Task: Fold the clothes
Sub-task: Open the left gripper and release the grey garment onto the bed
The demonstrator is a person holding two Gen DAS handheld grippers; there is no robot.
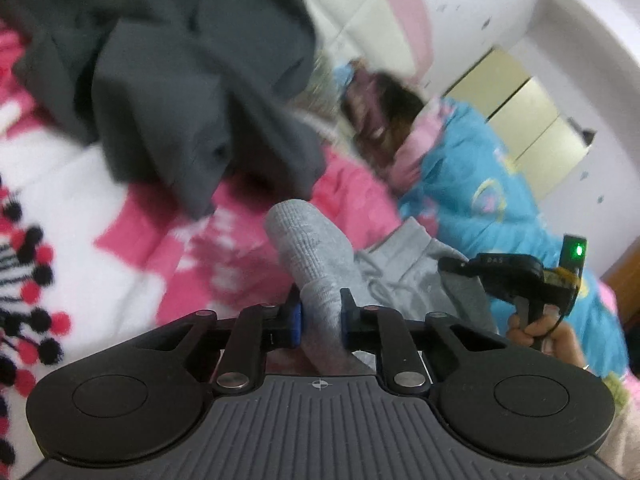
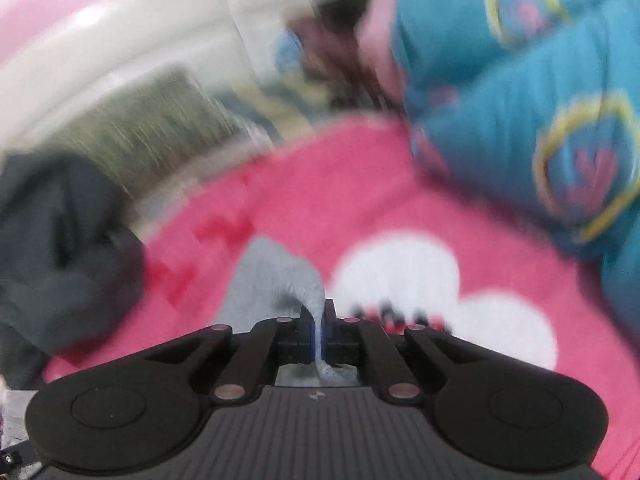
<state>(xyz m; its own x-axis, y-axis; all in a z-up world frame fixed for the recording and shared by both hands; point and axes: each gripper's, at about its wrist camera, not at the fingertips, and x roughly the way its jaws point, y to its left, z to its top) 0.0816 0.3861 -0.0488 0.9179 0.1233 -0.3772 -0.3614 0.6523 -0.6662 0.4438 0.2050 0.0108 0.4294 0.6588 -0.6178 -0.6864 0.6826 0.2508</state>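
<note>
Both wrist views look forward, close over the pink bedspread [image 1: 352, 196], sharing the blue quilt [image 2: 520, 92].

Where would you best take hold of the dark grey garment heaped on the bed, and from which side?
Probably by the loose flap of the dark grey garment that hangs toward the pink blanket, coming from the near side. That edge sticks free of the crumpled heap, so two fingers could close on it. Both grippers are already shut on the light grey garment.

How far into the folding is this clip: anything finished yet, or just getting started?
Early. Nothing folded shows: the dark grey garment lies crumpled on the pink blanket. In hand: both the left tongs and right tongs grip the light grey garment, lifted. Left: folding it, then the dark one.
</note>
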